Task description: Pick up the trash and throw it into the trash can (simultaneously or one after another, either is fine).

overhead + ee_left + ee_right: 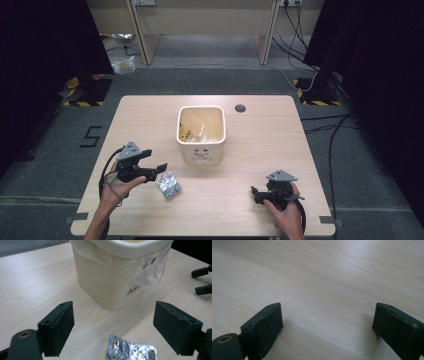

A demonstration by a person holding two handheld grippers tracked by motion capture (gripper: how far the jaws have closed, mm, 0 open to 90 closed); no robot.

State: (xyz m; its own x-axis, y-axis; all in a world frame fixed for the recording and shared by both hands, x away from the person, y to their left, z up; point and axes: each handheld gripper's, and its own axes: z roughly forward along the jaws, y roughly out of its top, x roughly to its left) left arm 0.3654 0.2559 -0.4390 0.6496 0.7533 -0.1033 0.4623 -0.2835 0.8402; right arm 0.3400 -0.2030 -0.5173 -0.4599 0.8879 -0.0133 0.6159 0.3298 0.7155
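Observation:
A silver blister pack of pills (168, 185) lies flat on the wooden table (260, 145), in front of a cream bin (201, 131) lined with a clear plastic bag. My left gripper (156, 161) hovers open just left of the pack; in the left gripper view the blister pack (130, 351) sits low between the spread jaws with the bin (110, 277) beyond. My right gripper (255, 193) rests open near the table's front right, and its own view has bare table (327, 290) between its jaws (327, 325).
The bin stands at the table's middle, toward the back. A round cable hole (240, 108) lies behind it to the right. Grey carpet, cables and desk legs surround the table. The right gripper's jaw tips (202, 280) show at the far right of the left gripper view.

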